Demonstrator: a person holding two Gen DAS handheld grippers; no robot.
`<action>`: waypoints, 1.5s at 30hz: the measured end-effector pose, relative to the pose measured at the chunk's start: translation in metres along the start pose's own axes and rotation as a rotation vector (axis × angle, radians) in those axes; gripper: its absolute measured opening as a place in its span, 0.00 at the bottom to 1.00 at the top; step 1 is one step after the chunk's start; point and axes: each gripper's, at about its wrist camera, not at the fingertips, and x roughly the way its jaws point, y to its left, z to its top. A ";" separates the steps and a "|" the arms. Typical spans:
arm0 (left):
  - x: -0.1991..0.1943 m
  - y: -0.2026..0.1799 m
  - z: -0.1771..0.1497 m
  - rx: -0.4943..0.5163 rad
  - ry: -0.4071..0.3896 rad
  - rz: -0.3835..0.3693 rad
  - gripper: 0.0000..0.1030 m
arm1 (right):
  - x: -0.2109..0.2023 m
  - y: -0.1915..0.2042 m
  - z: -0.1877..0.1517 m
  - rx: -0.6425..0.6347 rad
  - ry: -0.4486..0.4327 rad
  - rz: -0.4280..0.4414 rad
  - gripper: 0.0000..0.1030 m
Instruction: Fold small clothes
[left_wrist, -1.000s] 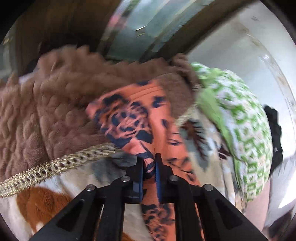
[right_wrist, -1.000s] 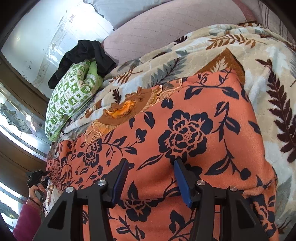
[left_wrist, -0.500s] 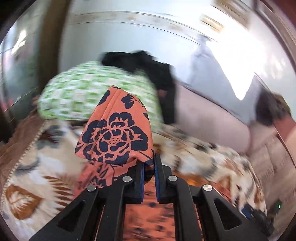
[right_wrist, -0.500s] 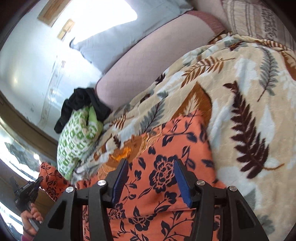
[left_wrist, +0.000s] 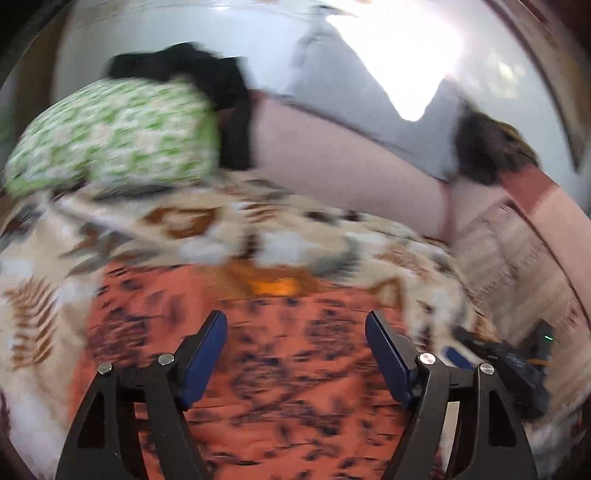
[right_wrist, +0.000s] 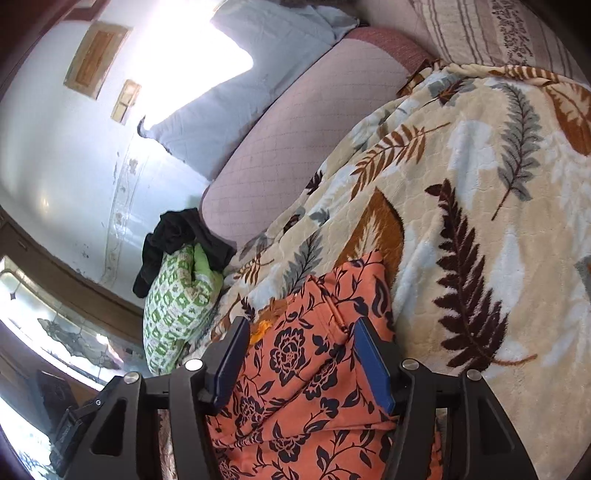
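Observation:
The orange garment with dark flowers lies on the leaf-patterned blanket, blurred in the left wrist view. My left gripper hovers over it, jaws opening wide, nothing pinched between the blue pads. In the right wrist view the orange garment shows a folded layer with a raised edge. My right gripper stands over that fold, jaws opening, cloth beneath them but not pressed by the pads.
A green-and-white patterned pillow with a black garment on it lies at the blanket's far edge. Behind are a pink quilted cushion, a grey-blue pillow and the wall. A striped cover lies to the right.
My left gripper carried a corner of the orange garment across, then let it go and opened. The garment now lies doubled over. The right gripper lifted and widened a little.

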 end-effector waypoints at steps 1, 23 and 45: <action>0.000 0.023 -0.004 -0.045 0.000 0.057 0.75 | 0.006 0.001 -0.003 -0.004 0.021 0.003 0.60; 0.052 0.161 -0.049 -0.244 0.080 0.357 0.75 | 0.136 -0.001 0.005 -0.175 0.158 -0.197 0.56; 0.019 0.144 -0.047 -0.159 -0.046 0.445 0.75 | 0.039 -0.042 -0.007 -0.076 0.160 -0.418 0.07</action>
